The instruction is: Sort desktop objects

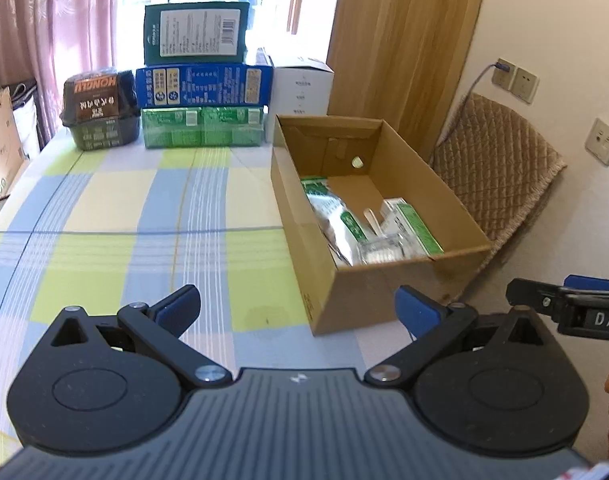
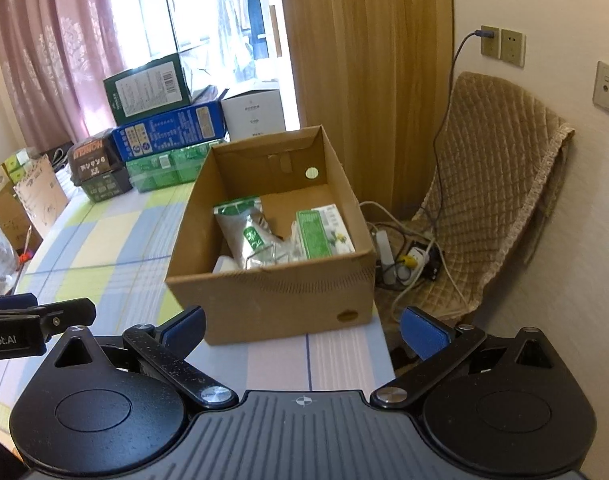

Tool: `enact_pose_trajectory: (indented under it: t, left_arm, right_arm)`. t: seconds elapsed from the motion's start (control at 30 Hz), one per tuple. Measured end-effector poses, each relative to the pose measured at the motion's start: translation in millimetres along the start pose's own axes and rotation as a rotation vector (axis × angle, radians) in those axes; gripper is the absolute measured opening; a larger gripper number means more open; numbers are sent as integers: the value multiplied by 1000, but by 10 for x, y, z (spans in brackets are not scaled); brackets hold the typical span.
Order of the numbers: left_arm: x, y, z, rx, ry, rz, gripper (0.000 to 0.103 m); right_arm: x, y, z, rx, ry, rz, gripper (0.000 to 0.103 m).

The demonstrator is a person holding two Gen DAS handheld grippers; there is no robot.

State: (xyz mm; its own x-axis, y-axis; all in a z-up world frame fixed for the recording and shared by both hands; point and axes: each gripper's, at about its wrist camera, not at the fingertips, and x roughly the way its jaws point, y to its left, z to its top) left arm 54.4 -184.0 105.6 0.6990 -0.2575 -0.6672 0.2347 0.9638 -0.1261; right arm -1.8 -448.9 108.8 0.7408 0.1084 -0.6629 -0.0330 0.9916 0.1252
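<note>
An open cardboard box [image 1: 404, 292] stands on the right side of the checked tablecloth [image 1: 144, 216]; it also shows in the right wrist view [image 2: 272, 300]. Inside lie a green-and-white pouch [image 2: 246, 236], a green carton [image 2: 322, 232] and a small clear packet [image 1: 380, 250]. My left gripper [image 1: 298, 312] is open and empty, above the table just short of the box's near corner. My right gripper [image 2: 302, 328] is open and empty, in front of the box's near wall. Each gripper shows at the edge of the other's view.
At the table's far end stand stacked boxes: a dark green one [image 1: 196, 32] on a blue one [image 1: 204, 86] on a green pack [image 1: 202, 126], a dark tub [image 1: 100, 110] to the left, a white box [image 1: 302, 90] to the right. A padded chair [image 2: 484, 184] with cables stands right of the table.
</note>
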Motion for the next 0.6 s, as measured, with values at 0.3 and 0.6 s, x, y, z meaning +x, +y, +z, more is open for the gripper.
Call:
enact_pose_trajectory:
  t: [0.3, 0.6]
  left_arm:
    - [-353, -118, -156, 1, 11, 1, 102]
    - [-557, -205, -116, 9, -18, -35, 102]
  right_arm:
    - [-372, 109, -62, -49, -31, -22, 101]
    - [-505, 219, -34, -73, -51, -15, 101]
